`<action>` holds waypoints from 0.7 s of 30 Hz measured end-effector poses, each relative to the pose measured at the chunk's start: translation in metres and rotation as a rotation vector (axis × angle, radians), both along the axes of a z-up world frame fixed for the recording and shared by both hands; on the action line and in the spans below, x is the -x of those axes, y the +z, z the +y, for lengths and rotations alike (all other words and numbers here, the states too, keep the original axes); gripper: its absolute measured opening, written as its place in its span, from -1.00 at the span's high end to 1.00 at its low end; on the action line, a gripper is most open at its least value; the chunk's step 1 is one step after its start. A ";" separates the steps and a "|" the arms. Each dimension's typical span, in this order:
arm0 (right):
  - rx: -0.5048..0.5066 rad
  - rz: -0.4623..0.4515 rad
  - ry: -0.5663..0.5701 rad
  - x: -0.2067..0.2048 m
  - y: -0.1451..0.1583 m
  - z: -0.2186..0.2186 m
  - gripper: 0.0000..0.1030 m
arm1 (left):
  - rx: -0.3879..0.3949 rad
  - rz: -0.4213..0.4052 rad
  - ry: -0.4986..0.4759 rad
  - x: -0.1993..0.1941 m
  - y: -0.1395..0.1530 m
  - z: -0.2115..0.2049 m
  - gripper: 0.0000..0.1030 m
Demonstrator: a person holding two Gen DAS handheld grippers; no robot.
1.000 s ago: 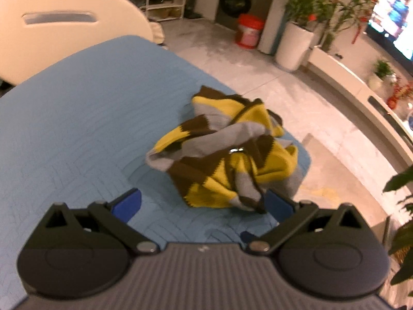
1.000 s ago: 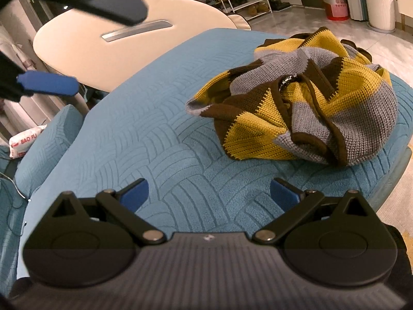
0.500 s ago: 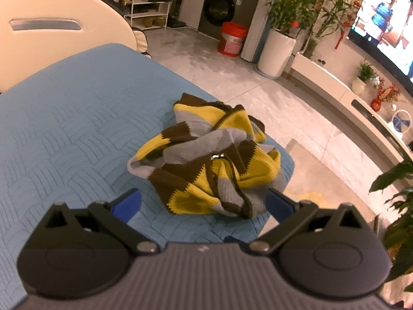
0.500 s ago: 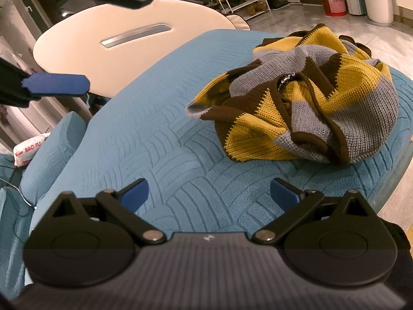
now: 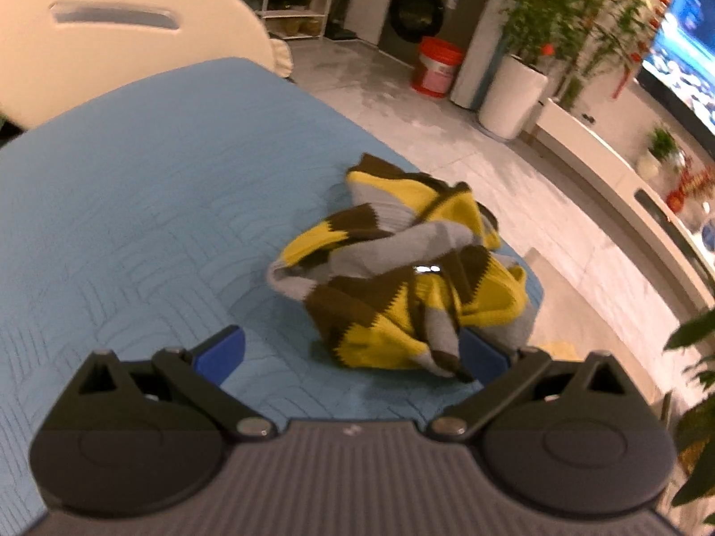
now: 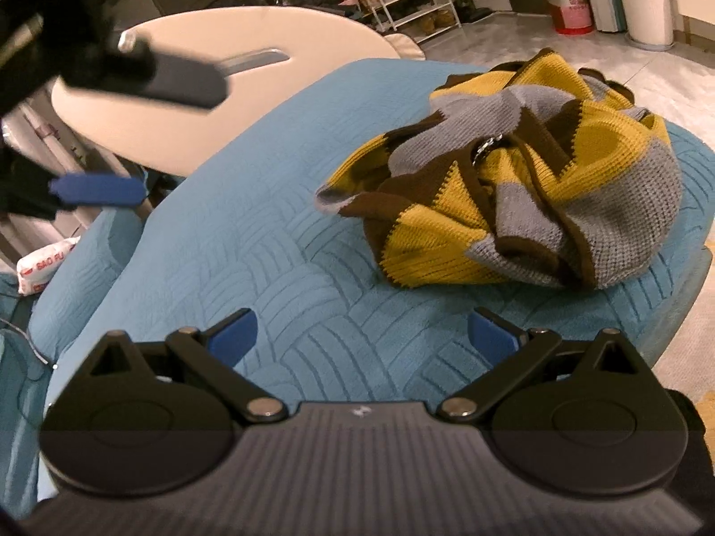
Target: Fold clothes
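A crumpled knit sweater (image 5: 402, 277) in yellow, brown and grey lies in a heap near the right edge of a blue quilted surface (image 5: 134, 223). My left gripper (image 5: 353, 355) hovers open just short of it, the right blue pad partly behind the sweater's near hem. In the right wrist view the same sweater (image 6: 527, 196) sits ahead and to the right of my open right gripper (image 6: 364, 332), which has nothing between its fingers. The left gripper (image 6: 134, 134) shows blurred at the upper left of that view, jaws apart.
A cream round table (image 5: 111, 31) stands behind the blue surface. Tiled floor, a red bucket (image 5: 435, 67), a white planter (image 5: 514, 94) and a TV (image 5: 683, 44) lie beyond the right edge. A white packet (image 6: 42, 263) lies at the left.
The left gripper has swung and come closer to the sweater, its right pad now at the hem. The right gripper has edged slightly forward. The sweater has not moved.
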State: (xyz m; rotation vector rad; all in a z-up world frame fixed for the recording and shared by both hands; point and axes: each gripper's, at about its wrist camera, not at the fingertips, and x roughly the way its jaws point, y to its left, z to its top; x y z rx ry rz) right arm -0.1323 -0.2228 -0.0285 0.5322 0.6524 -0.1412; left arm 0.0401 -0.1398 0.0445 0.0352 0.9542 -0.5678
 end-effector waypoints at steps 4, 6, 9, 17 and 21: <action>0.169 -0.041 -0.127 -0.012 0.007 0.000 -1.00 | 0.018 0.019 0.055 -0.009 -0.004 0.024 -1.00; 0.296 -0.026 -0.135 -0.032 0.005 0.007 -1.00 | 0.016 0.032 0.078 -0.013 -0.006 0.031 -1.00; 0.469 0.033 -0.033 -0.078 -0.007 0.024 -0.88 | 0.009 0.041 0.095 -0.015 -0.006 0.036 -1.00; 0.526 0.219 0.117 -0.131 -0.051 0.040 0.25 | 0.021 -0.004 0.018 -0.004 0.004 0.043 -1.00; 0.482 0.166 0.163 -0.115 -0.040 0.044 0.71 | 0.186 0.051 -0.035 -0.004 0.015 0.041 -1.00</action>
